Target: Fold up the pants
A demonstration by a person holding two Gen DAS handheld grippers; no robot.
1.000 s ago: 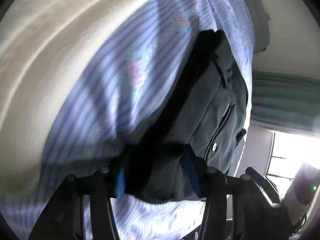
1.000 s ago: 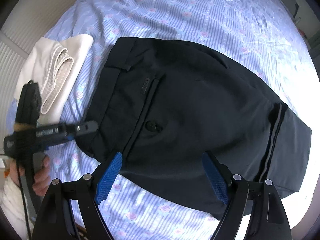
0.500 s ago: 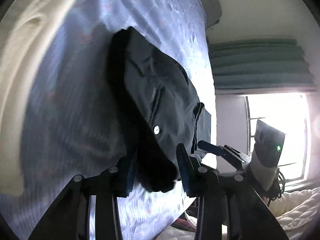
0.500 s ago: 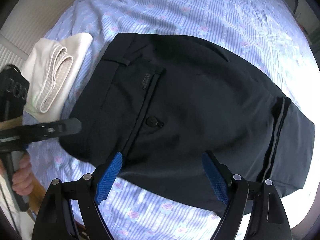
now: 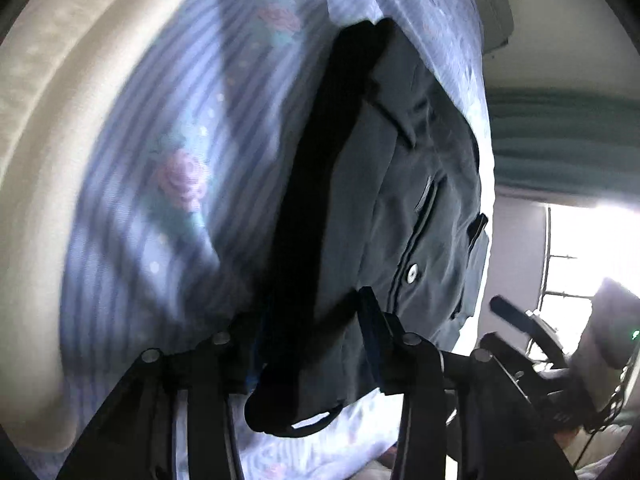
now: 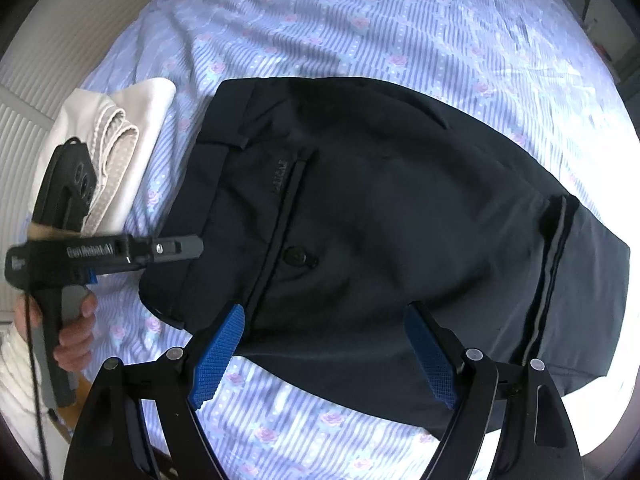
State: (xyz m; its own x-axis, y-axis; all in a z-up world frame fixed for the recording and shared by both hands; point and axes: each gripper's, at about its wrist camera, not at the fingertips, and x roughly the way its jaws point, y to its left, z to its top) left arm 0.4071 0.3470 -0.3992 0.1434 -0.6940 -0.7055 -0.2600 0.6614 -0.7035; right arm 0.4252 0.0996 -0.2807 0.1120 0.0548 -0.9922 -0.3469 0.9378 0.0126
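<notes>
Dark navy pants [image 6: 380, 220] lie folded flat on the bed, waist to the left, back pocket and button facing up. My left gripper [image 5: 310, 312] is at the near waist corner of the pants [image 5: 400, 200]. The bunched waistband fills the gap between its pads and a belt loop hangs below; the jaws are opening slightly. From the right wrist view the left gripper [image 6: 176, 248] reaches that corner from the left, with a hand [image 6: 72, 332] on its grip. My right gripper [image 6: 324, 316] hangs open above the pants' near edge, holding nothing.
A folded cream cloth [image 6: 120, 140] lies on the striped, rose-printed sheet [image 6: 400, 20] just left of the pants. Bare sheet extends beyond the pants. A green curtain [image 5: 560, 140] and a bright window [image 5: 592, 240] are past the bed's edge.
The left gripper swung outward with the waist corner, dragging it left, then came back toward the pants. The right gripper has stayed still.
</notes>
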